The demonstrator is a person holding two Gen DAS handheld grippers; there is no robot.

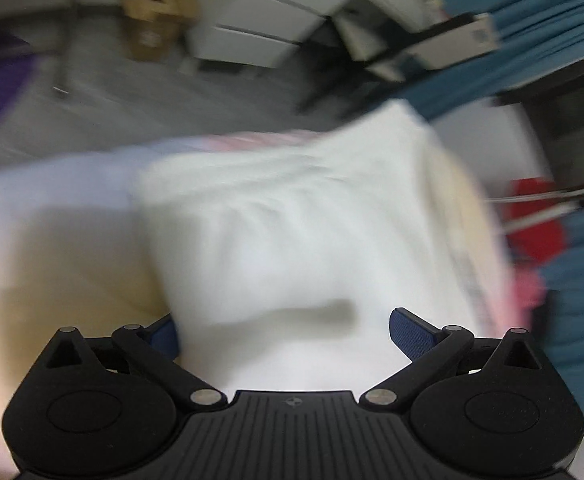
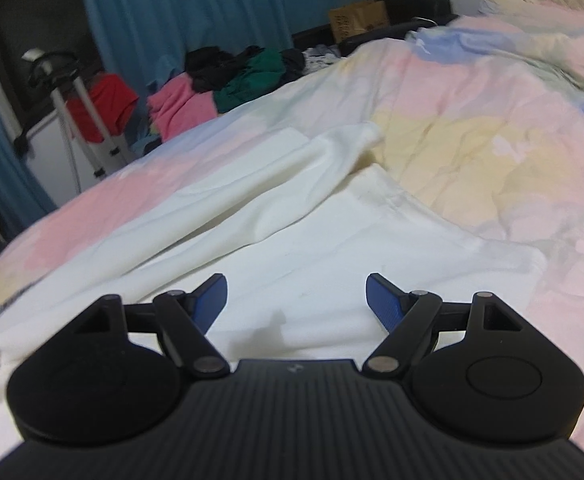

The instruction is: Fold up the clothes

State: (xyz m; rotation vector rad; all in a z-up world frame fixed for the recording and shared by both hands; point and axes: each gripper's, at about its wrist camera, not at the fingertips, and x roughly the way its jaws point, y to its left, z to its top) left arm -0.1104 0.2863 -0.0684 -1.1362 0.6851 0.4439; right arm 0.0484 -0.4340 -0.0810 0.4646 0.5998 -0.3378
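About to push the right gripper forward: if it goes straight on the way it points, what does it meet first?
Most likely the white garment. The right gripper is open and empty, angled down over the cloth on the pastel bedspread. The raised fold lies just ahead, though depth is hard to judge.

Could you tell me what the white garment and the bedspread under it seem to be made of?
White garment: soft matte knit, probably cotton, judging by its limp rounded folds. Bedspread: thin woven fabric, matte, with a pastel print and fine wrinkles; the fibre cannot be told.
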